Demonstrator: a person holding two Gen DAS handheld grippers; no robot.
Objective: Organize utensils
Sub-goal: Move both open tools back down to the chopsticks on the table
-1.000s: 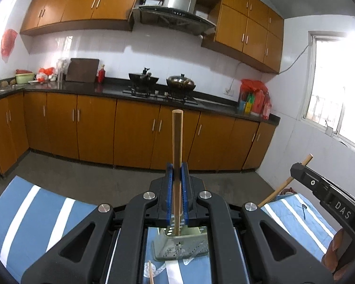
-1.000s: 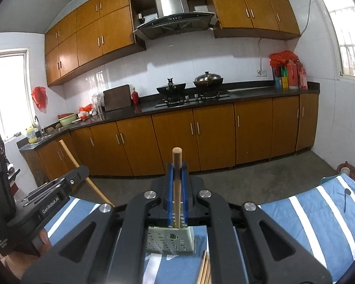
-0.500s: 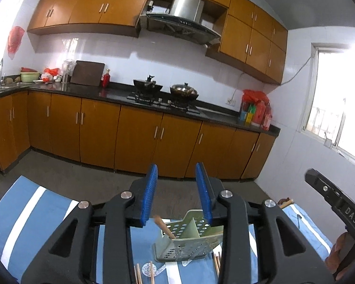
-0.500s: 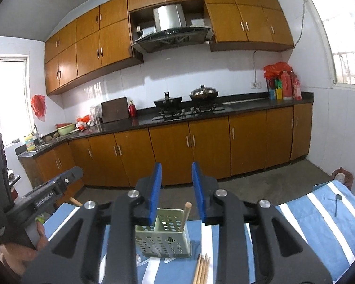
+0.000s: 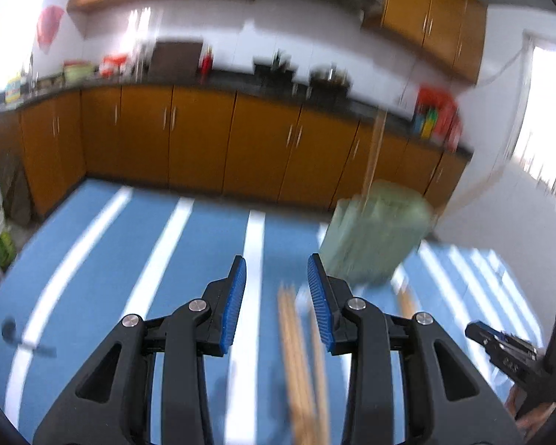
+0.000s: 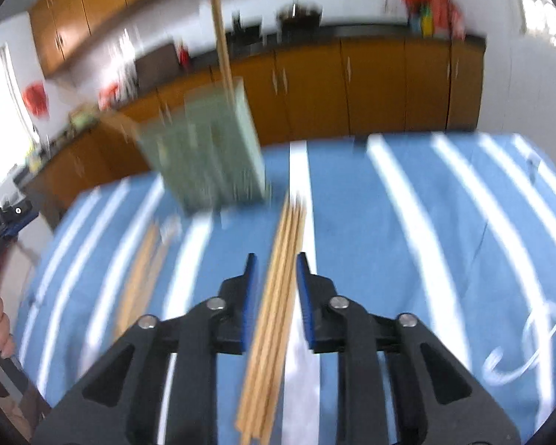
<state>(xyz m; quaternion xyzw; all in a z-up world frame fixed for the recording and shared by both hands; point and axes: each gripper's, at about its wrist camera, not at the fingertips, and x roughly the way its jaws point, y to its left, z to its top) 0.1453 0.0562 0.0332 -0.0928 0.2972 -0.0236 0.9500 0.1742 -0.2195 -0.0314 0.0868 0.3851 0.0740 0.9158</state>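
Note:
Both views are blurred by motion. A pale green perforated utensil holder [image 5: 374, 233] stands on the blue striped cloth [image 5: 148, 278], with wooden chopsticks [image 5: 375, 152] sticking up out of it. It also shows in the right wrist view [image 6: 207, 155]. My left gripper [image 5: 277, 282] is open and empty, low over a bundle of loose chopsticks [image 5: 302, 363] lying on the cloth. My right gripper [image 6: 274, 278] is open, its jaws on either side of another bundle of chopsticks [image 6: 274, 311] lying flat.
A third group of chopsticks [image 6: 141, 278] lies left of the right gripper. A dark small object [image 5: 16, 335] lies at the cloth's left. The other gripper shows at each view's edge [image 5: 515, 348]. Kitchen cabinets [image 5: 204, 137] stand behind.
Both grippers let go of their chopsticks into the holder and opened, then dropped down and tilted toward the loose chopsticks on the cloth.

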